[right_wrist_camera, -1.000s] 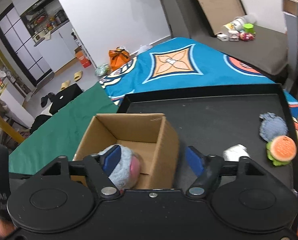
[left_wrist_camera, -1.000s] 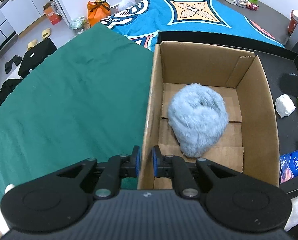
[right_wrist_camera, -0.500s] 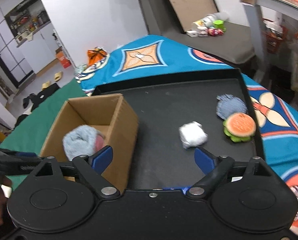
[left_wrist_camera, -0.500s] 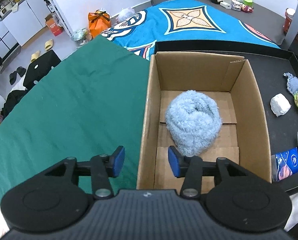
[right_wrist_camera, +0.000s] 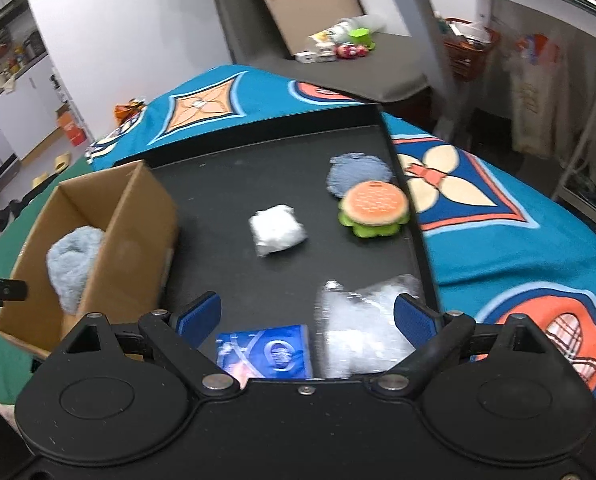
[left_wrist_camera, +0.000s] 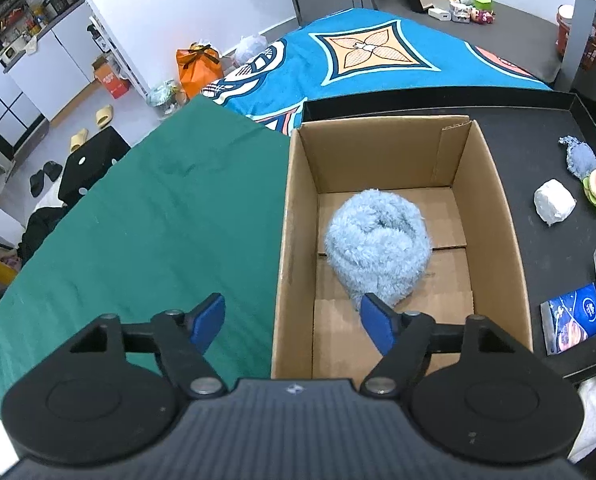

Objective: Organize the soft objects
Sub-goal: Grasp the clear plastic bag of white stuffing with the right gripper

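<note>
Fuzzy blue roll (left_wrist_camera: 378,250), matt cardboard box (left_wrist_camera: 494,200).

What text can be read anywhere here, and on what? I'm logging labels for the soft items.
No text can be read.
Flat blue packet on the black tray: printed marks and a round logo, too blurred.
Orange carton on the floor: print too small.
Brown cardboard box: no print visible.

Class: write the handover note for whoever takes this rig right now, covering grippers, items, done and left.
Left gripper: opening, empty, straddling the cardboard box wall.
Right gripper: open, empty, over the clear plastic bag and blue packet.
Done: fluffy blue bundle is in the box.
Left on the black tray: white wad, burger toy, blue-grey pouf.
</note>
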A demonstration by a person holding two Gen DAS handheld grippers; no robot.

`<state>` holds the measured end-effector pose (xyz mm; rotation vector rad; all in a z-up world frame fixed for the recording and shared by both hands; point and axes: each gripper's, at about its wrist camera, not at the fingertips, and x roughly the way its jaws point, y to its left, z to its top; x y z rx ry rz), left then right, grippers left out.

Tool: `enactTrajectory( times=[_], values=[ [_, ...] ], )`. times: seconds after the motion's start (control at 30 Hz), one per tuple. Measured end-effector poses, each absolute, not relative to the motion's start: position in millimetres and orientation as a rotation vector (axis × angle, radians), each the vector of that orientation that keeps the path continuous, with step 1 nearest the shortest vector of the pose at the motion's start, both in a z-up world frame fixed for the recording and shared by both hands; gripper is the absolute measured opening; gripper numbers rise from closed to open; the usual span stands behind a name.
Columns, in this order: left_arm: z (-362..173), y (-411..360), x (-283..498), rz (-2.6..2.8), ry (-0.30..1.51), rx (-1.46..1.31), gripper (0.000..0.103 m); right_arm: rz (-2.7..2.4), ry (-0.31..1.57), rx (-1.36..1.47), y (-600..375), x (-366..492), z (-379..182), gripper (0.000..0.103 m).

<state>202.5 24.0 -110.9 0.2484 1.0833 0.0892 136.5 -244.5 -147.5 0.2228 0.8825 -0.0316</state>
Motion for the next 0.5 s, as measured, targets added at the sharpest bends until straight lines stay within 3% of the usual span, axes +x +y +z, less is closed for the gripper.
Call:
enactTrajectory(
  times=[0.23,0.5],
  values=[
    [-111,9,199,0.096,1.085,0.333,0.081,-0.064,0.867,0.274,-273,135,-161,0.093],
    [-113,-6,198,0.108,1.082,0.429,0.088,-0.045,0.903,0.414,-300,136,-182,0.079]
  ],
)
